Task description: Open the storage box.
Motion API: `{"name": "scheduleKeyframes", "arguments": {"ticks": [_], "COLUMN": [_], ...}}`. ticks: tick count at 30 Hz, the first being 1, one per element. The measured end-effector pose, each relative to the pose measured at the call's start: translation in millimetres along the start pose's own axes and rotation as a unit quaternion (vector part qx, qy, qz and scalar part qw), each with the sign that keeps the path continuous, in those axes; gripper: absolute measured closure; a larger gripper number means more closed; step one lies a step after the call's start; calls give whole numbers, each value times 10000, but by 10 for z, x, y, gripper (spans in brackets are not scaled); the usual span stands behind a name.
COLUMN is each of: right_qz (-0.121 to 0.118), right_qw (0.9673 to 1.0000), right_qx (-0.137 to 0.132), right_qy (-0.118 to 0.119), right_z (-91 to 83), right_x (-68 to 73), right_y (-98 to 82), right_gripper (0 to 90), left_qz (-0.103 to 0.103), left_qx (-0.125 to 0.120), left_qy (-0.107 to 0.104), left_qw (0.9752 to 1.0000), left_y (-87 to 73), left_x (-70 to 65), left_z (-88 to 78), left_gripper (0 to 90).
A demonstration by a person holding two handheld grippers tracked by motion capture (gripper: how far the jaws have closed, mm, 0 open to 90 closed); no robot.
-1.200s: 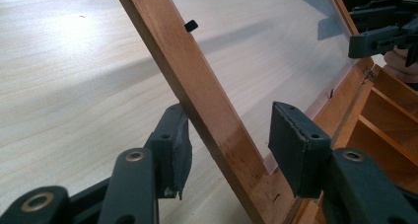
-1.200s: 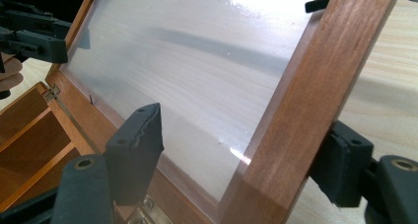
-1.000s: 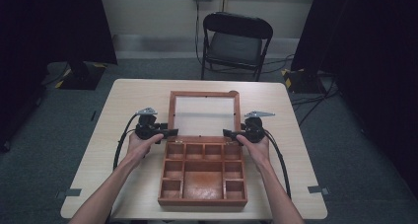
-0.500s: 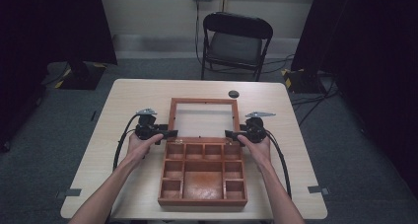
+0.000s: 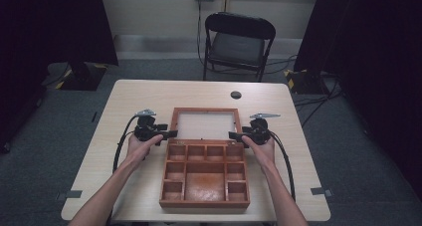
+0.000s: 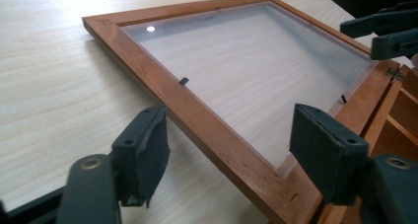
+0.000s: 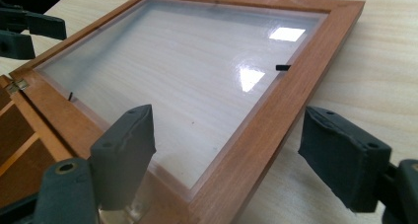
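Wooden box front edge cut off by table, glass lid laid flat, left gripper & right gripper jaws spread astride lid frame, gripping nothing, no readable text.

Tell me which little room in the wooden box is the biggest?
The biggest compartment sits in the middle of the wooden box, reaching its front edge. The others around it are small squares along the back row and both sides.

No legible text or markings anywhere
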State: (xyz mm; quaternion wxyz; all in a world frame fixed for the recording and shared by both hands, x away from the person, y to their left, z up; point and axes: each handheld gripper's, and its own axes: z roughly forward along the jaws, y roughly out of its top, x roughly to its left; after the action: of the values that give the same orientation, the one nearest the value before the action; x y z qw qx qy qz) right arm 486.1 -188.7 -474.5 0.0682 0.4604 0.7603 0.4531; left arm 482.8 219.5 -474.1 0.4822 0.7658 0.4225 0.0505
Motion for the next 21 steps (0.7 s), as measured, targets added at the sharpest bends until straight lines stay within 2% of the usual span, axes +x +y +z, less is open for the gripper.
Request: {"name": "scheduleKeyframes", "arguments": {"ticks": [2, 3, 6, 8, 10, 11, 12, 13, 15, 17, 19, 21], "right_qz": [-22, -22, -68, -65, -86, -73, -73, -110, -130, -106, -102, 19], "right_qw": [10000, 10000, 9999, 9998, 9998, 9997, 9997, 9993, 9991, 9985, 9982, 9976], "right_qx": [-27, -27, -38, -102, -105, -59, -59, -26, -21, -73, -108, -146], "right_qy": [-38, -44, -110, -154, -163, -239, -239, -364, -396, -528, -584, -672], "right_z": [-64, -82, -146, -212, -281, -357, -357, -450, -501, -656, -703, -812], "right_x": [7, 9, 18, 27, 35, 40, 40, 54, 53, 55, 52, 29], "right_y": [5, 7, 8, -7, -45, -83, -83, -120, -140, -202, -225, -297], "right_gripper": [193, 192, 181, 177, 162, 152, 152, 151, 151, 149, 148, 150], "left_qz": [83, 182, 139, 226, 304, 344, 344, 406, 429, 462, 501, 461], "left_qx": [17, 64, 78, 181, 182, 176, 176, 189, 212, 247, 282, 318], "left_qy": [63, 173, 191, 219, 264, 319, 319, 332, 327, 379, 423, 479], "left_qw": [9999, 9997, 9997, 9993, 9990, 9987, 9987, 9984, 9983, 9979, 9975, 9973], "left_y": [-4, -8, -39, -65, -89, -110, -110, -133, -145, -187, -202, -255], "left_x": [-23, -26, -30, -35, -51, -63, -63, -77, -80, -90, -89, -68], "left_z": [-53, -88, -121, -157, -211, -270, -270, -333, -363, -427, -443, -482], "left_gripper": [282, 279, 269, 267, 266, 266, 265, 265, 262, 256, 254, 248]}}
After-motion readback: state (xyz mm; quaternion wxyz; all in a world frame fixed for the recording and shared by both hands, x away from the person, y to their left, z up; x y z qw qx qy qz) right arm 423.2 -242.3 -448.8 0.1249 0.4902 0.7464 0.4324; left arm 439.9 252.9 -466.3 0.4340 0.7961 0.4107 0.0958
